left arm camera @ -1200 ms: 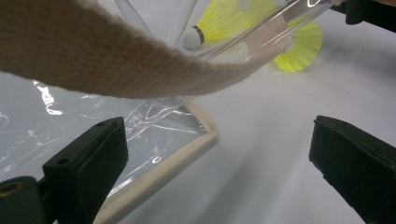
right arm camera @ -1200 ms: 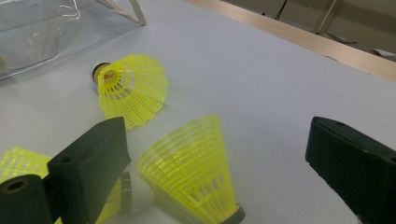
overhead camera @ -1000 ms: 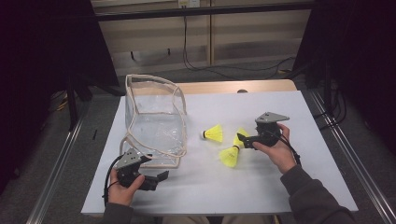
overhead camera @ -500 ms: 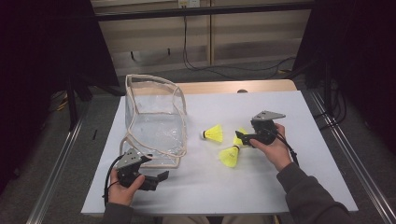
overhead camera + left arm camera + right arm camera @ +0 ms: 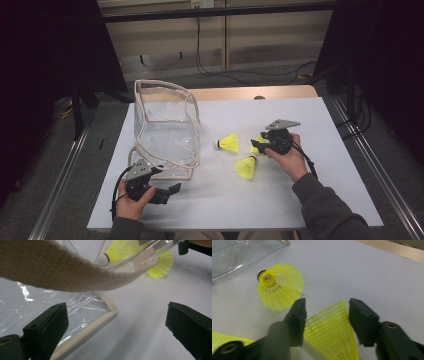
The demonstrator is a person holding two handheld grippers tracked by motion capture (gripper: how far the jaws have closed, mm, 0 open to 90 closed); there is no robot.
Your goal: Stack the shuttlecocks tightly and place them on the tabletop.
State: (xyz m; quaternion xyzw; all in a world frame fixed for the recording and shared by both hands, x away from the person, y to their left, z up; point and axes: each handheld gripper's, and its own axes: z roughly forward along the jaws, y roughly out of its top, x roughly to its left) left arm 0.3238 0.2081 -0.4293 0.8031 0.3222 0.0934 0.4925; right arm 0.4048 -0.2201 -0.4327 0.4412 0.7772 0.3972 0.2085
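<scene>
Three yellow shuttlecocks lie on the white table top right of a clear bag [image 5: 165,130] with beige trim. My right gripper [image 5: 256,146] [image 5: 325,315] has just been closing. Its jaws now press both sides of one shuttlecock's [image 5: 329,332] mesh skirt. A second shuttlecock [image 5: 229,143] [image 5: 279,286] lies just beyond it, cork toward the bag. The third shuttlecock [image 5: 246,167] lies nearer me. My left gripper [image 5: 172,192] [image 5: 116,322] rests open at the bag's near corner, with the bag's bottom trim [image 5: 100,325] beside its left jaw and nothing gripped.
The bag's beige strap [image 5: 62,272] hangs across the top of the left gripper view. The white table top [image 5: 300,200] ends in a wooden strip [image 5: 235,93] at the back. Metal rails [image 5: 60,180] run along both sides.
The right gripper's jaws have narrowed around the shuttlecock by the hand, which shifted slightly. The left hand and the other two shuttlecocks have stayed put.
</scene>
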